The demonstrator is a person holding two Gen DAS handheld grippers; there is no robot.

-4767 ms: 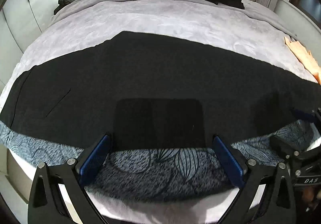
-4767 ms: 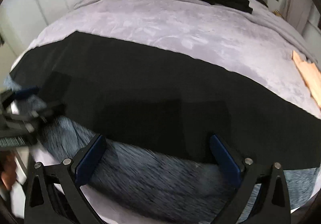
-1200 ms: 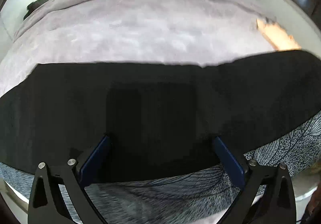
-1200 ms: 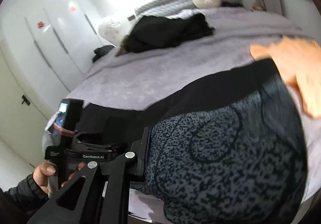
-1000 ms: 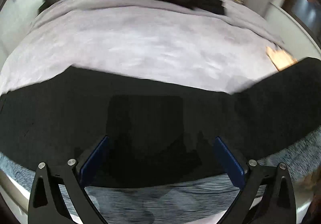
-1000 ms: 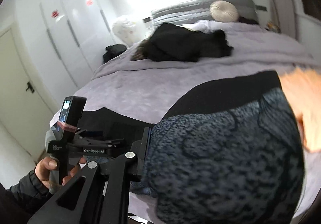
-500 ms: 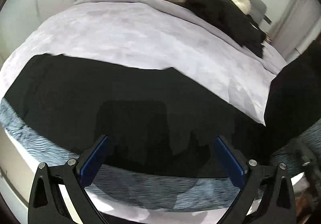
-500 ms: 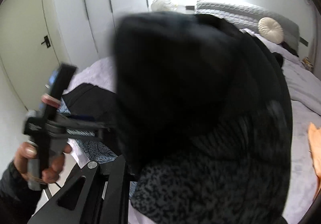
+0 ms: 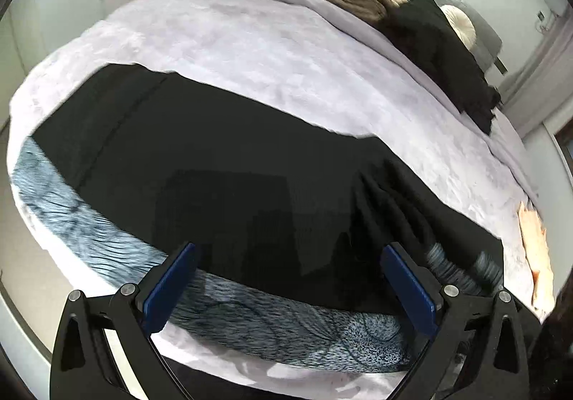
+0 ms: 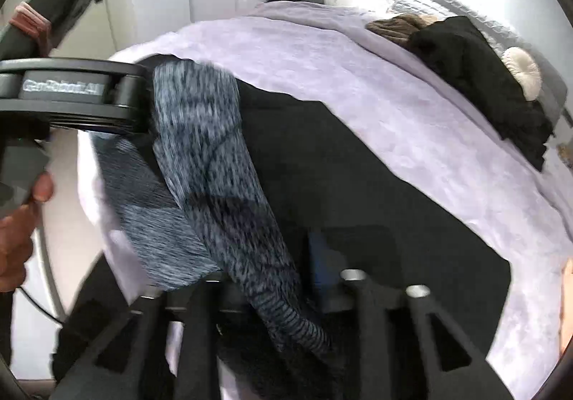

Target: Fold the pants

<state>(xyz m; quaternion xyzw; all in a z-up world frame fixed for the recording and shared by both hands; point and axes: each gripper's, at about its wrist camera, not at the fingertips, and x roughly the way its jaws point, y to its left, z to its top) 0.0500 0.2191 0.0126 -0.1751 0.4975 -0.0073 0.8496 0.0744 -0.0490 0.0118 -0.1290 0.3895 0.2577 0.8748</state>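
Pants (image 9: 250, 156) are lying crosswise ahead of my gaping left gripper (image 9: 286, 278), while my right gripper (image 10: 283, 278) is pinching their end at lower centre.

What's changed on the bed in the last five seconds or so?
The right tongs have shut on the pants and carried their right end over to the left, doubling them. The left tongs are open as before, over the near hem. The dark clothes pile hasn't moved.
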